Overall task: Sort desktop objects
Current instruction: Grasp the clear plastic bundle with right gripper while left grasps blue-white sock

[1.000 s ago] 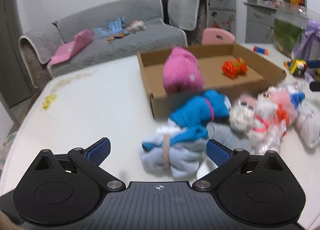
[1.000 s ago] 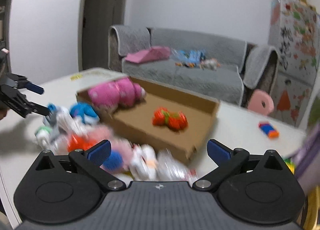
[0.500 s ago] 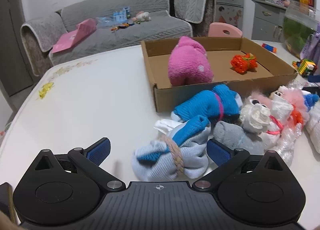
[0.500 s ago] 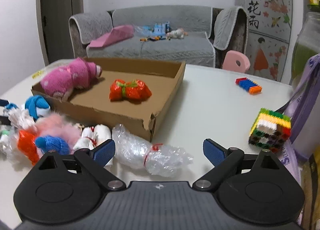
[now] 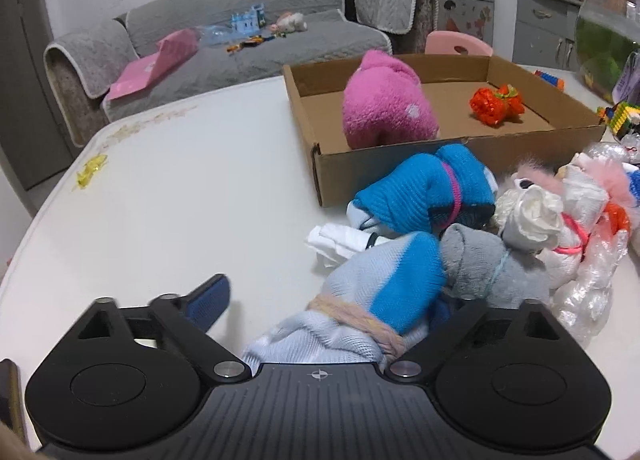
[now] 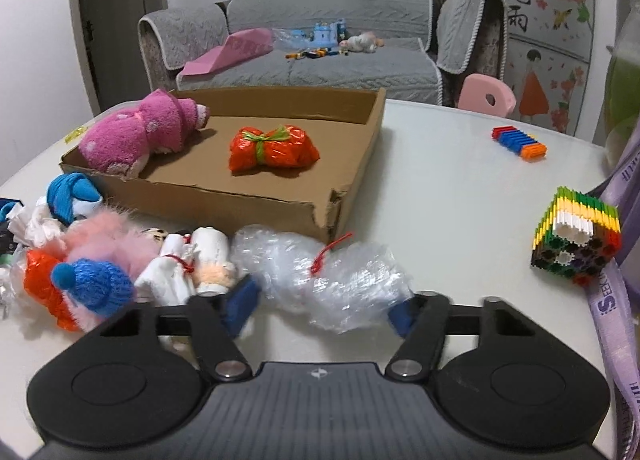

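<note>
My left gripper [image 5: 334, 296] is low over a light-blue and blue sock bundle [image 5: 360, 300] tied with a pinkish band. Its jaws are closing with the bundle between them. The left pad [image 5: 212, 296] still stands apart from the cloth, and the right pad is hidden behind it. My right gripper [image 6: 320, 312] is closing around a clear bubble-wrap bundle [image 6: 320, 272] tied with red string, with both blue pads against its ends. Behind stands an open cardboard box [image 6: 240, 200], seen also in the left wrist view [image 5: 400, 176]. It holds a pink plush [image 6: 136, 136] and an orange bundle [image 6: 272, 148].
More tied bundles lie in a pile in front of the box: a blue sock roll [image 5: 424, 196], a grey one [image 5: 488, 272], white and pink fluffy ones [image 6: 112, 244]. A multicoloured block cube [image 6: 576, 240], a block strip [image 6: 518, 142] and a purple lanyard [image 6: 612, 300] lie to the right.
The left gripper has come closer over the sock bundle and its jaws have narrowed. The right gripper has swung and sunk onto the bubble-wrap bundle, and its fingers have closed in on it.
</note>
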